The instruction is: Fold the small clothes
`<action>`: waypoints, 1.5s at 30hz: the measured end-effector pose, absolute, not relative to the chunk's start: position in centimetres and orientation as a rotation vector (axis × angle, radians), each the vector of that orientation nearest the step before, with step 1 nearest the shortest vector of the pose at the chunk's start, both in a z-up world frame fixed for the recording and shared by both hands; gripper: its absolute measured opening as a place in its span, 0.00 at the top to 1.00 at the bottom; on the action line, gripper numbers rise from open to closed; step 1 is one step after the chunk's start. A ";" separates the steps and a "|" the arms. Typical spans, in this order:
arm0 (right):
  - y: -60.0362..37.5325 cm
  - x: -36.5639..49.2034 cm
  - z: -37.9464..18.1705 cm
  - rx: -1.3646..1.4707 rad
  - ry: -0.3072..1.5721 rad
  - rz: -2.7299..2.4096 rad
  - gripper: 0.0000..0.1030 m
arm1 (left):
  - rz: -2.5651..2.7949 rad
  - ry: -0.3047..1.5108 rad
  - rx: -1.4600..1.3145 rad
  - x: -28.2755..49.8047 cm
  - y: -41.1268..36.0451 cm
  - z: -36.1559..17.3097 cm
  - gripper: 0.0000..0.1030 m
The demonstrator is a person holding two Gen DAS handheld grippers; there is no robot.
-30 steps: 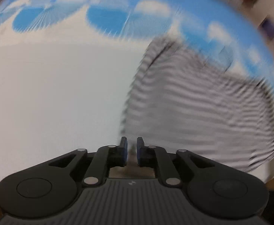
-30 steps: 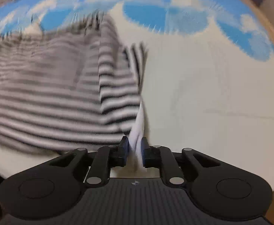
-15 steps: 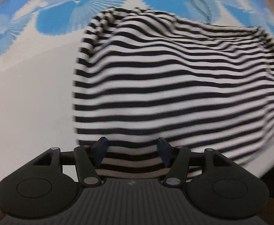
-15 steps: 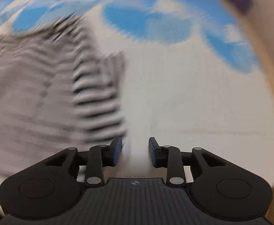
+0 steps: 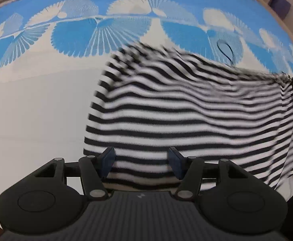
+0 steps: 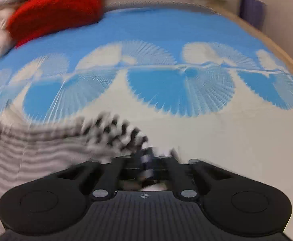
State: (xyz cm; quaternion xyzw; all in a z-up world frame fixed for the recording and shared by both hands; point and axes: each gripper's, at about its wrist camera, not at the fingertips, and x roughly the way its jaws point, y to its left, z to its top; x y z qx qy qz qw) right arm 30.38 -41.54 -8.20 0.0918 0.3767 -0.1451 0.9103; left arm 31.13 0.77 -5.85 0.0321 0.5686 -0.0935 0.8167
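Nearest in the left wrist view, the left gripper hovers with jaws wide apart over the near hem of the black-and-white striped garment, its pads not pressing the cloth. The garment lies spread on the blue-and-white patterned bedspread, long axis running left to right, stripes parallel to it. The right gripper has just closed, pinching a bunched corner of the garment. Farther back sits a red cloth.
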 end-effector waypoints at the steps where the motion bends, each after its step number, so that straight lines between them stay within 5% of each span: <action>1: -42.4 30.5 -7.9 0.225 0.735 -0.347 1.00 | -0.198 1.200 0.052 31.3 0.9 -5.6 0.38; 11: -42.6 33.0 -11.1 0.252 0.944 -0.345 0.92 | -0.183 1.143 -0.012 32.4 -0.2 -4.7 0.38; 13: -42.6 31.9 -9.6 0.237 0.874 -0.385 0.70 | -0.170 1.115 -0.019 32.6 -0.5 -4.5 0.38; 15: -42.6 30.5 -7.9 0.240 0.810 -0.387 0.61 | -0.157 1.083 -0.017 32.8 -0.9 -4.2 0.38; 20: -42.1 27.3 -5.4 0.222 0.749 -0.265 0.60 | -0.141 1.029 -0.052 33.3 -1.3 -4.4 0.38; 27: -40.6 27.1 -10.6 0.110 1.107 -0.150 0.55 | 0.035 1.249 0.018 35.5 0.6 -9.8 0.42; 37: -34.2 23.6 -4.7 0.134 0.816 -0.016 0.55 | -0.029 1.070 0.093 33.6 -0.3 -5.6 0.42; 41: -29.9 23.9 -6.8 0.153 0.944 0.133 0.52 | -0.054 1.055 -0.003 32.9 0.7 -4.2 0.41; 45: -26.0 23.5 -9.8 -0.119 1.063 0.183 0.52 | -0.129 1.059 -0.053 31.5 0.6 -3.3 0.40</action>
